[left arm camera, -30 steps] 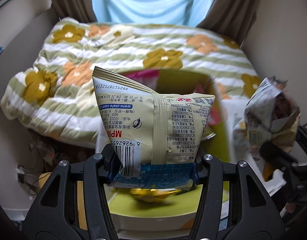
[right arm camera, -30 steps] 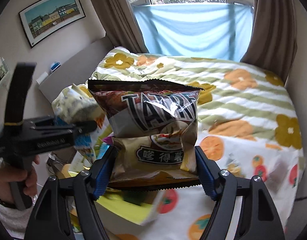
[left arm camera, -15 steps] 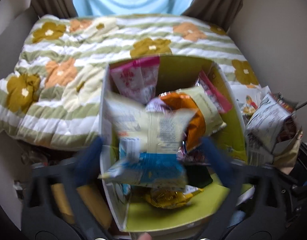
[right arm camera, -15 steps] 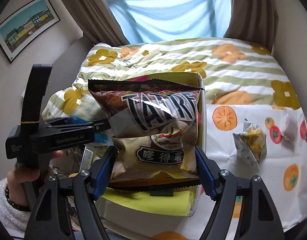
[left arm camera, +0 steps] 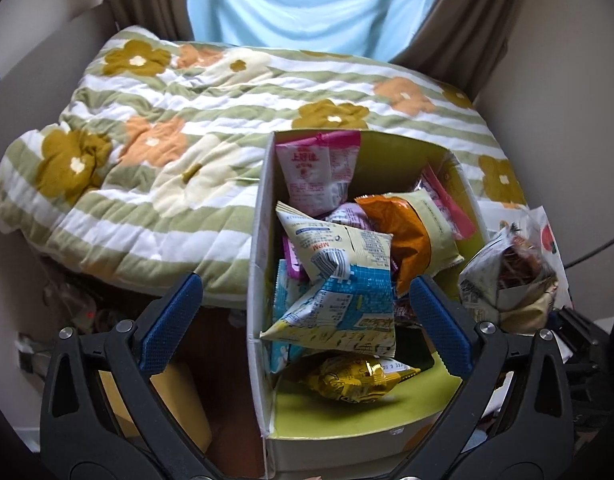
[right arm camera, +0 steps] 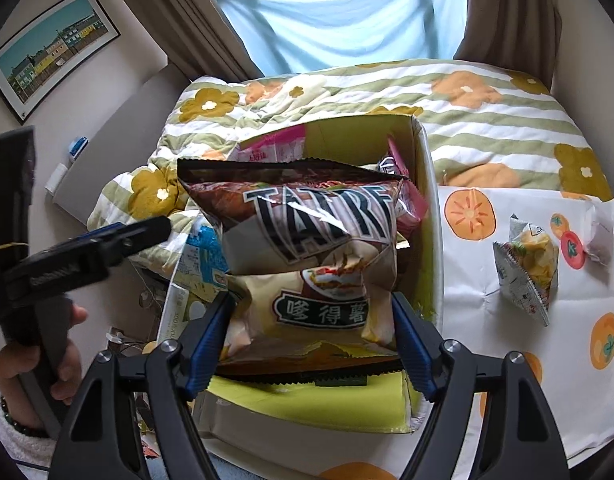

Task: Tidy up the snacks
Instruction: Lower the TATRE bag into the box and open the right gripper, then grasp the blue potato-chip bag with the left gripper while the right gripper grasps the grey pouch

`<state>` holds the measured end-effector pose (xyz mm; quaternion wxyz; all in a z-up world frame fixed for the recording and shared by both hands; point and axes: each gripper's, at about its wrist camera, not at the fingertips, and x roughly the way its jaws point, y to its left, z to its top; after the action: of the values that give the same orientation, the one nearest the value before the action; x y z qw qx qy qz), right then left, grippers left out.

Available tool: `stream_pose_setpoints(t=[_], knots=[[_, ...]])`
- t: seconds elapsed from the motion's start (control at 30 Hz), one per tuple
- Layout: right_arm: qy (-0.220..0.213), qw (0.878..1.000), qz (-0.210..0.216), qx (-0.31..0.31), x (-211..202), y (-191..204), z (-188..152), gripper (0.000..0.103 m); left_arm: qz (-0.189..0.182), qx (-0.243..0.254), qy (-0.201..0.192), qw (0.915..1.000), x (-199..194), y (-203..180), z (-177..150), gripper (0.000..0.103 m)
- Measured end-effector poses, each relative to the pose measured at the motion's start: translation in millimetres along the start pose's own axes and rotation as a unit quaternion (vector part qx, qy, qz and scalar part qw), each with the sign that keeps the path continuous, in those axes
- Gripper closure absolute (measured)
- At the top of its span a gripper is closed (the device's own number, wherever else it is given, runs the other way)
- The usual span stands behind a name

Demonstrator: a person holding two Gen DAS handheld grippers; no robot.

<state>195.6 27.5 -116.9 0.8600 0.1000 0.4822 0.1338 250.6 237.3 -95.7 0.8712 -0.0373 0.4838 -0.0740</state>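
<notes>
A green-lined cardboard box stands at the bed's edge with several snack bags inside. A cream and blue bag lies loose on top of that pile. My left gripper hangs above it, open wide, with neither pad touching it. My right gripper holds a brown chip bag over the box. Its jaws are opening, but both pads still press the bag's sides. In the left wrist view the brown bag shows at the right. A pink and white bag leans on the box's far wall.
A flowered, striped quilt covers the bed behind the box. One small snack bag lies on the persimmon-print cloth to the right. A hand grips the left gripper's handle. Curtains and a window close the far side.
My left gripper opened and the cream and blue bag fell into the box. My right gripper came lower and nearer over the box, still with the brown bag.
</notes>
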Motion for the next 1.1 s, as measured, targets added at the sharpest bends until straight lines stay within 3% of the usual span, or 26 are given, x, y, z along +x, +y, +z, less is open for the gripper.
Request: stream_pose_setpoints(t=[0.03, 0.17, 0.63, 0.87, 1.1], knots=[[-0.001, 1.0, 0.002, 0.003, 1.1, -0.2, -0.2, 0.026, 0.003, -0.001, -0.005, 1.0, -3.1, 0.5, -1.1, 0.0], [-0.006, 1.0, 0.009, 0.009, 4.0, -0.6, -4.0, 0.002, 0.015, 0.004, -0.007, 0.9999, -8.1, -0.9, -8.9, 0.0], [-0.051, 0.998, -0.032, -0.004, -29.3, -7.3, -31.3, 0.002, -0.013, 0.029, -0.004, 0.9995, 0.1, -31.8, -20.0, 0.0], [-0.096, 0.993, -0.065, 0.015, -67.9, -59.3, -28.5, 0.002, -0.028, 0.055, -0.02, 0.9979, -1.0, -100.5, -5.3, 0.0], [-0.096, 0.99, -0.092, 0.052, -98.0, -158.1, -14.4, 0.002, -0.044, 0.086, -0.013, 0.9953, 20.1, -204.8, 3.9, 0.0]])
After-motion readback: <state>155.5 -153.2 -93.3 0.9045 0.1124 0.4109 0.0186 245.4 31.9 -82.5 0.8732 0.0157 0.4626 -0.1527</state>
